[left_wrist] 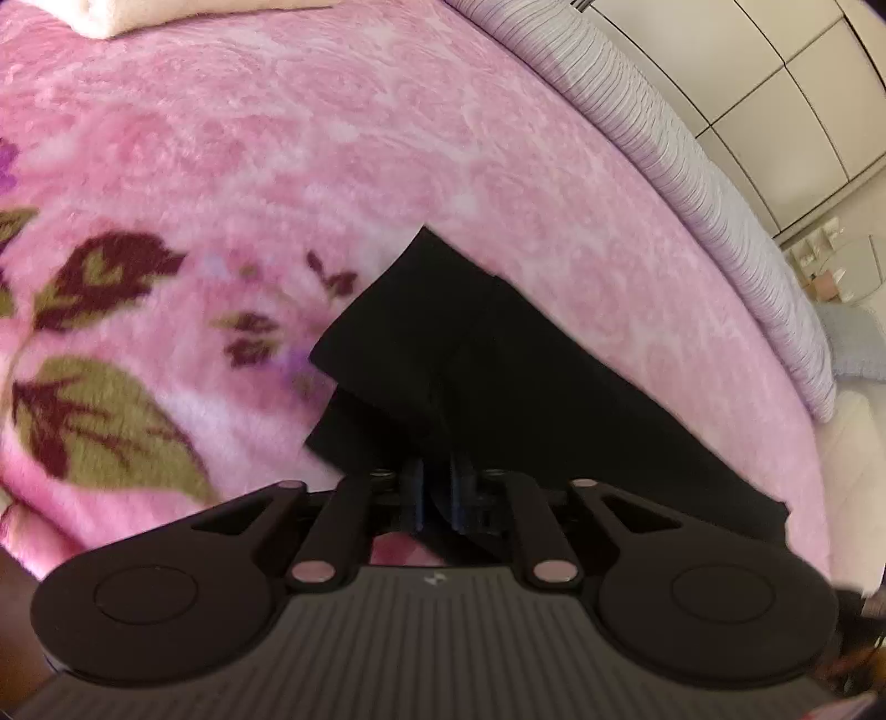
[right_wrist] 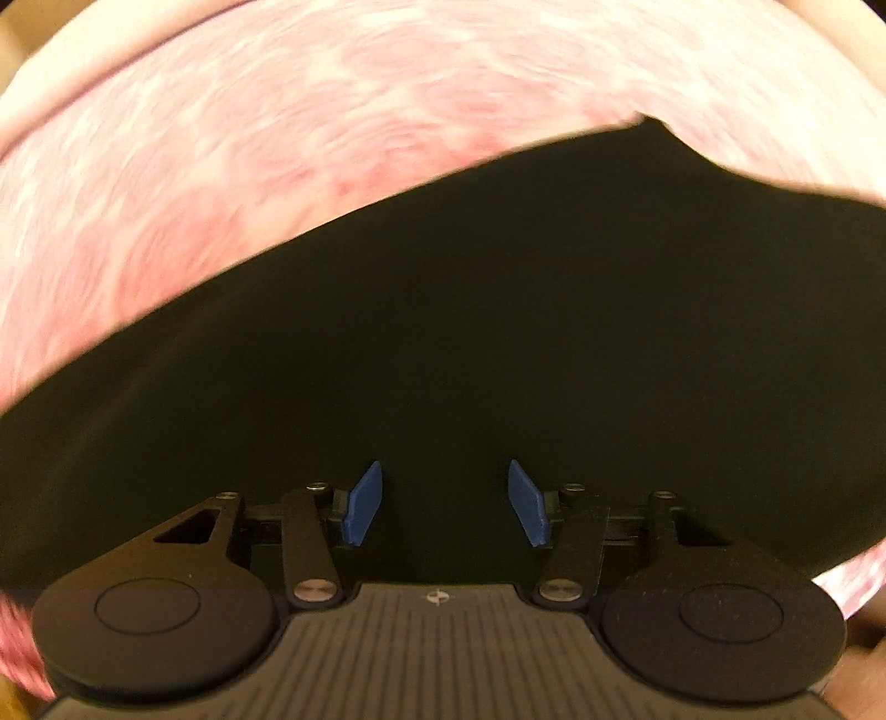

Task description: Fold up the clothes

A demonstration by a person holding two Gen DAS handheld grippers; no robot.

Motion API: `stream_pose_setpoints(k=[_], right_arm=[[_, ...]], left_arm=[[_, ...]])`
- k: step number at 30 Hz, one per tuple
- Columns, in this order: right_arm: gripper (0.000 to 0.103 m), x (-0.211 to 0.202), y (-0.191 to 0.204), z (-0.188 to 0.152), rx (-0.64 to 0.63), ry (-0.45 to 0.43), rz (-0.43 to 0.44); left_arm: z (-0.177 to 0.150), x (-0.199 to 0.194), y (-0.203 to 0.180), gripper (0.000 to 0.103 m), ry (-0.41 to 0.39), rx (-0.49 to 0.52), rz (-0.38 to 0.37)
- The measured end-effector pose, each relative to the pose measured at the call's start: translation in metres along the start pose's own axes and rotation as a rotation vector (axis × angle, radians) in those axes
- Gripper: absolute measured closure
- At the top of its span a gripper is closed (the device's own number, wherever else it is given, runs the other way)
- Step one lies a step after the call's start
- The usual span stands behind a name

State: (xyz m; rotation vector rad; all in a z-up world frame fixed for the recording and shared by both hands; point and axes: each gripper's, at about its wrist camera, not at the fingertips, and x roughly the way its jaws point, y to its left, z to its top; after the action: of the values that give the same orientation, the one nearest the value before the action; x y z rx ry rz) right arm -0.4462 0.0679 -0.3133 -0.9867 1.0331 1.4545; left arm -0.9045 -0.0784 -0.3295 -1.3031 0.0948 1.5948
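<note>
A black garment (left_wrist: pixel 498 376) lies on a pink floral blanket (left_wrist: pixel 332 166). My left gripper (left_wrist: pixel 440 493) is shut on a fold of the black garment and holds it bunched just above the blanket. In the right wrist view the same black garment (right_wrist: pixel 443 332) spreads flat across the pink blanket (right_wrist: pixel 277 138). My right gripper (right_wrist: pixel 443 504) is open right over the cloth, its blue pads (right_wrist: pixel 362 507) wide apart with nothing between them.
A folded cream cloth (left_wrist: pixel 166 14) lies at the blanket's far left. A striped lilac sheet edge (left_wrist: pixel 692 166) runs along the right side of the bed, with white wardrobe doors (left_wrist: pixel 775 72) beyond it.
</note>
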Motion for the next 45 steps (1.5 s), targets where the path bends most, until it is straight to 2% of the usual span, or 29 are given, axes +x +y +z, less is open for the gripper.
stream_pose_setpoints(k=[2, 5, 8, 11, 16, 17, 21, 23, 24, 29, 31, 34, 35, 36, 38, 40, 41, 42, 44, 45], right_arm=[[0.048, -0.012, 0.019, -0.009, -0.15, -0.017, 0.013], [0.049, -0.033, 0.05, -0.036, -0.452, -0.044, 0.057], [0.056, -0.046, 0.075, -0.065, -0.721, -0.057, 0.1], [0.063, -0.041, 0.091, -0.088, -0.891, -0.062, 0.079], [0.064, -0.041, 0.085, -0.107, -0.977, -0.07, 0.086], [0.069, -0.037, 0.087, -0.104, -0.995, -0.072, 0.071], [0.085, -0.02, 0.096, -0.091, -1.038, -0.078, 0.035], [0.097, -0.03, 0.094, -0.084, -1.047, -0.086, 0.036], [0.098, -0.031, 0.094, -0.084, -1.054, -0.092, 0.036], [0.099, -0.044, 0.088, -0.084, -1.075, -0.101, 0.044], [0.099, -0.044, 0.087, -0.085, -1.078, -0.094, 0.042], [0.098, -0.018, 0.102, -0.093, -1.089, -0.05, 0.028], [0.096, -0.013, 0.105, -0.093, -1.083, -0.041, 0.021], [0.088, -0.008, 0.108, -0.094, -1.076, -0.032, 0.015], [0.083, -0.013, 0.112, -0.091, -1.04, -0.037, 0.023], [0.07, -0.026, 0.109, -0.088, -0.982, -0.054, 0.058], [0.062, -0.032, 0.108, -0.086, -0.951, -0.063, 0.074], [0.061, -0.038, 0.104, -0.083, -0.905, -0.076, 0.075], [0.06, -0.05, 0.09, -0.075, -0.782, -0.101, 0.08], [0.06, -0.053, 0.081, -0.069, -0.72, -0.11, 0.077]], left_arm=[[0.004, -0.003, 0.0, 0.091, 0.0, -0.015, -0.006], [0.006, -0.005, 0.004, 0.09, 0.007, -0.06, -0.006], [0.007, -0.004, 0.007, 0.09, 0.009, -0.084, -0.009], [0.006, -0.004, 0.006, 0.09, 0.012, -0.071, -0.01], [0.005, -0.004, 0.006, 0.09, 0.009, -0.067, -0.014], [0.005, -0.003, 0.006, 0.091, 0.008, -0.064, -0.015], [0.005, -0.004, 0.005, 0.093, 0.004, -0.046, -0.018], [0.004, -0.009, 0.003, 0.096, -0.01, -0.013, -0.026], [0.003, -0.012, 0.001, 0.097, -0.02, 0.006, -0.029], [-0.009, -0.023, -0.006, 0.097, -0.044, 0.127, -0.029], [-0.014, -0.013, -0.002, 0.096, -0.01, 0.153, 0.013], [-0.013, -0.003, -0.001, 0.092, -0.01, 0.174, 0.036], [-0.01, -0.003, -0.004, 0.091, -0.011, 0.188, 0.046], [-0.008, -0.005, -0.008, 0.089, -0.018, 0.206, 0.06], [-0.005, -0.014, -0.014, 0.083, -0.049, 0.229, 0.112], [-0.004, -0.023, -0.017, 0.075, -0.079, 0.21, 0.181], [-0.005, -0.028, -0.02, 0.075, -0.093, 0.204, 0.238], [-0.006, -0.032, -0.026, 0.079, -0.111, 0.212, 0.327], [-0.008, -0.04, -0.038, 0.079, -0.142, 0.238, 0.496], [-0.008, -0.045, -0.045, 0.08, -0.163, 0.242, 0.518]])
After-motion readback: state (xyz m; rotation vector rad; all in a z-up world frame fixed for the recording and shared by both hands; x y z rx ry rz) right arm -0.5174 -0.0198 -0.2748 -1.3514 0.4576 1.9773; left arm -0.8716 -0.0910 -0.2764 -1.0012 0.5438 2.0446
